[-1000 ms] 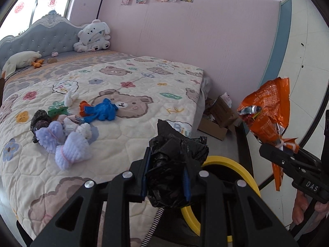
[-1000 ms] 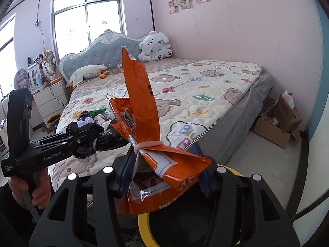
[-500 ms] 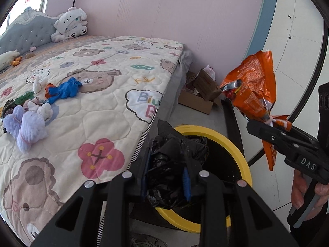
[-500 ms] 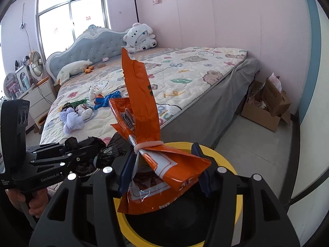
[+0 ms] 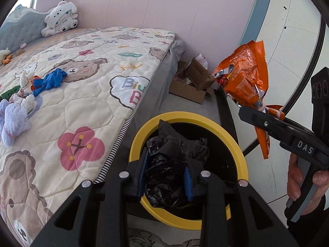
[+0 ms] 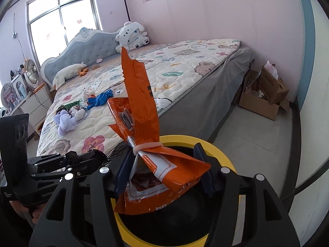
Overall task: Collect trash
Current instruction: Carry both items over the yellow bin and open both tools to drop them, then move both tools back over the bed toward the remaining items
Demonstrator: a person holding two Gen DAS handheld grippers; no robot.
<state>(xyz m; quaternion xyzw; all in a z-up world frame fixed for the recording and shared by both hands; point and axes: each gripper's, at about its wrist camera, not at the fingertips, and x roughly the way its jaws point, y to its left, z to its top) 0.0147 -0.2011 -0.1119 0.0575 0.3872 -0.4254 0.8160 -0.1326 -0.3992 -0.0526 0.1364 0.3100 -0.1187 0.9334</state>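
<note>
A: What are you holding now, and where?

B: My left fingers [image 5: 165, 182] are pinching a crumpled black plastic bag [image 5: 174, 164], and they are beginning to open. I am holding it just above the yellow-rimmed trash bin [image 5: 236, 142], which is standing on the floor beside the bed [image 5: 82, 65].

A: And the other side?

B: My right fingers [image 6: 164, 177] are opening around an orange snack wrapper [image 6: 141, 111], tied at its waist with a pale band [image 6: 148, 146]. The wrapper is sitting between them, over the same bin [image 6: 224, 156].

A: How are these things handling?

B: I think both are very light and soft. The bag is squashing easily, so taking it at the thick middle is working. The wrapper looks slippery and crackly; near the band it is bunched thickest, so that is the best place to hold. Being so light, they may be clinging to the pads instead of dropping.
</note>
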